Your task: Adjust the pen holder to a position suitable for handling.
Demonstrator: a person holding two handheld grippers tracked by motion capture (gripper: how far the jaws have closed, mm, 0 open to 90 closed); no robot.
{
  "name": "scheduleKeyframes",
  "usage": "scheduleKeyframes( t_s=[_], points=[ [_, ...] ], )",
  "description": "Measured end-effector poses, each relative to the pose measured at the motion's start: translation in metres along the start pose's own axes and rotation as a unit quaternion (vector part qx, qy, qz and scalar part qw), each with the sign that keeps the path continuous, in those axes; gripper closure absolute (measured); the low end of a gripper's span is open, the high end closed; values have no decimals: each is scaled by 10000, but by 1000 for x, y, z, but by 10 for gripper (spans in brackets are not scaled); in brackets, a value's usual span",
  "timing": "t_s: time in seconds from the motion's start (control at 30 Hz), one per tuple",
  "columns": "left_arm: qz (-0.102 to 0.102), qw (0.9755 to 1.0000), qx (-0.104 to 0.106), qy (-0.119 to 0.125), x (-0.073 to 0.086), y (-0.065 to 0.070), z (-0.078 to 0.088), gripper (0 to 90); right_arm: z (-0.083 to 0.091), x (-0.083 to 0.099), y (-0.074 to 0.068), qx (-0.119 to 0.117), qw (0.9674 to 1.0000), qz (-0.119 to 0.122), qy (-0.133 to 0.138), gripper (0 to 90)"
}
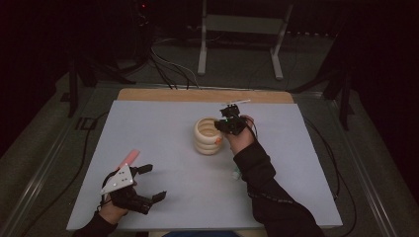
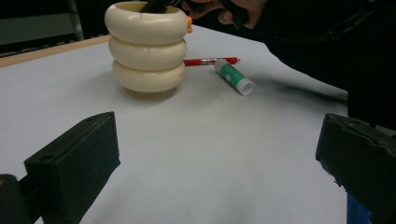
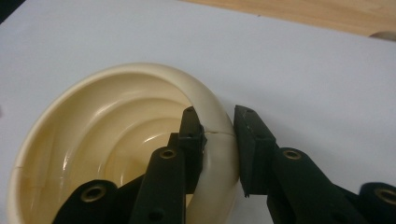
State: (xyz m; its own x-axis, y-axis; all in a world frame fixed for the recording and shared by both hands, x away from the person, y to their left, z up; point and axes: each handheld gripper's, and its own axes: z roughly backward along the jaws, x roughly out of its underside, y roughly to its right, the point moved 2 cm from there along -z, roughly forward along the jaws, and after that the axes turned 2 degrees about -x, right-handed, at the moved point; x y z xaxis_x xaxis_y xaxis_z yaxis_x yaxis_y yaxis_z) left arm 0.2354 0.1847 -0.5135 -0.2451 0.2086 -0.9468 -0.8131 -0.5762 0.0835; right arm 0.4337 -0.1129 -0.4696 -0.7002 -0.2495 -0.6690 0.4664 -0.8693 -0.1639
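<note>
The cream ringed holder (image 1: 207, 136) stands upright just right of the middle of the counter (image 1: 163, 123), with bare grey surface open all around it, widest toward nine o'clock and six o'clock; the counter's far edge, a strip of bare wood at twelve o'clock, lies well apart from it. In the left gripper view a green-and-white glue stick (image 2: 234, 77) and a red pen (image 2: 210, 61) lie flat near the holder's base, at about three o'clock from it. A pink object (image 1: 130, 157) lies just beyond the left gripper. The room around is dark, with cables on the floor and a pale metal stand (image 1: 242, 34) past the far edge. The right gripper (image 1: 228, 123) comes at the holder from three o'clock, hand and dark sleeve running back toward five o'clock, tipped downward over the rim. Its fingers (image 3: 254, 140) are clenched on the holder's top rim, one inside the bowl and one outside the wall, as the right gripper view shows. The left gripper (image 1: 148, 182) rests low near the counter's corner at seven o'clock, pointing toward two o'clock, its fingers (image 2: 74, 163) released wide with nothing but bare counter between them
</note>
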Motion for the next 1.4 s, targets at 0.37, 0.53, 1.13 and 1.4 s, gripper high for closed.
scheduleKeyframes(
  t_s=[0.37,0.53,1.13,1.4],
  points=[
    [-132,9999,-86,54,0,1,0,2,7,15,-21,-86,10000,-24,5,737],
    [-163,9998,-61,124,0,1,1,2,6,22,-28,-173,9998,-48,-58,737],
    [-139,9999,-40,55,0,2,0,2,0,36,-38,-271,9995,-159,-48,718],
    [-140,9999,-40,41,0,2,0,2,7,31,-39,-479,9988,-108,44,591]
  ],
)
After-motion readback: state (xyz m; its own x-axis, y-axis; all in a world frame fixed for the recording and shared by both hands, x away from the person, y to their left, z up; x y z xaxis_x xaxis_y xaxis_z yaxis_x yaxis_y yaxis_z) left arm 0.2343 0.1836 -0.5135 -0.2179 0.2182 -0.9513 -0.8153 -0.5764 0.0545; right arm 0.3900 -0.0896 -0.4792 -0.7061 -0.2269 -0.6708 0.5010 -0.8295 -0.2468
